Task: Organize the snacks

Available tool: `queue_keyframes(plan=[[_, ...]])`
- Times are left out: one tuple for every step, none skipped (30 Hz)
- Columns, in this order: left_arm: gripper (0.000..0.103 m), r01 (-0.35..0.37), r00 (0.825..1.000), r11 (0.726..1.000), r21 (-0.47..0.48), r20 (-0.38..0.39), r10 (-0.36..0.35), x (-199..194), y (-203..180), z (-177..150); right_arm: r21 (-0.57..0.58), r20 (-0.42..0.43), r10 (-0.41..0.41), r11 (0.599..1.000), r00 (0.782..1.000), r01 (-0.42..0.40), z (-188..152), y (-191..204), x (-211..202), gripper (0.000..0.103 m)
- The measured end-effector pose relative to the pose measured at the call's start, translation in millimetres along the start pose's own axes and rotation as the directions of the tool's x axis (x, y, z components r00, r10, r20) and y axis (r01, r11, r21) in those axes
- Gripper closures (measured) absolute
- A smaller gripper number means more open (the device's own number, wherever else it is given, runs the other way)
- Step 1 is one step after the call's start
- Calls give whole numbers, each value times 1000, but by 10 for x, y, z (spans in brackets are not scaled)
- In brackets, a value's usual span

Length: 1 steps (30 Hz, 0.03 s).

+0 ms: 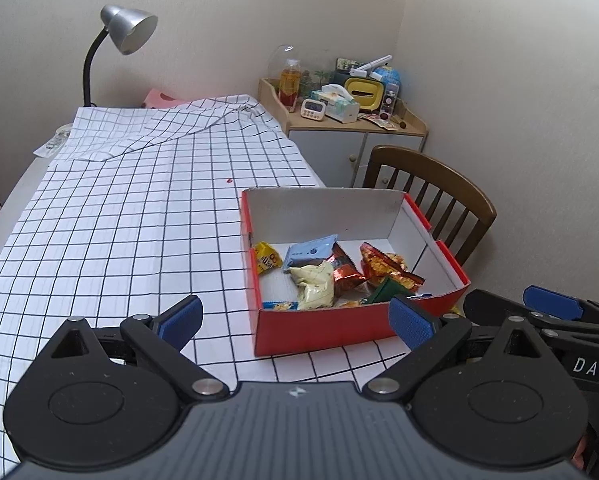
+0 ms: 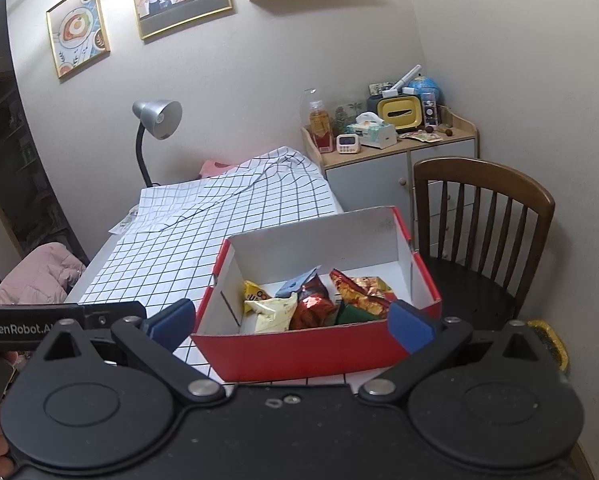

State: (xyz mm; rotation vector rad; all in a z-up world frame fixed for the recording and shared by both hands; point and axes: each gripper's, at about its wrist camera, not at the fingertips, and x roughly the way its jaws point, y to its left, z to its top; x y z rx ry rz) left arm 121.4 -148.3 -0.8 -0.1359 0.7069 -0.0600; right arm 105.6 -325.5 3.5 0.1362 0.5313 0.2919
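A red cardboard box (image 1: 323, 330) (image 2: 299, 354) with a white inside stands on the checked tablecloth near the table's right edge. Several snack packets lie in it: a pale yellow one (image 1: 315, 286) (image 2: 271, 312), a light blue one (image 1: 309, 252), a yellow one (image 1: 268, 260), red foil ones (image 1: 345, 270) (image 2: 311, 306) and an orange one (image 1: 387, 266) (image 2: 363, 290). My left gripper (image 1: 295, 324) is open and empty, just in front of the box. My right gripper (image 2: 291, 322) is open and empty too, its fingers straddling the box's near wall. The right gripper shows at the left wrist view's right edge (image 1: 555, 310).
The checked tablecloth (image 1: 131, 216) covers the table, folded at the far end. A silver desk lamp (image 1: 127, 32) stands at the back. A wooden chair (image 2: 483, 216) sits right of the box. A cabinet (image 1: 339, 120) holds bottles and tissue boxes. A pink jacket (image 2: 39, 268) lies at the left.
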Motion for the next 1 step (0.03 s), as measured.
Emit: queue_keyframes(plan=[[3, -2, 1000, 1000, -4, -5, 2, -4, 23, -5, -2, -3, 4, 1000, 1000, -4, -2, 20, 10, 0]])
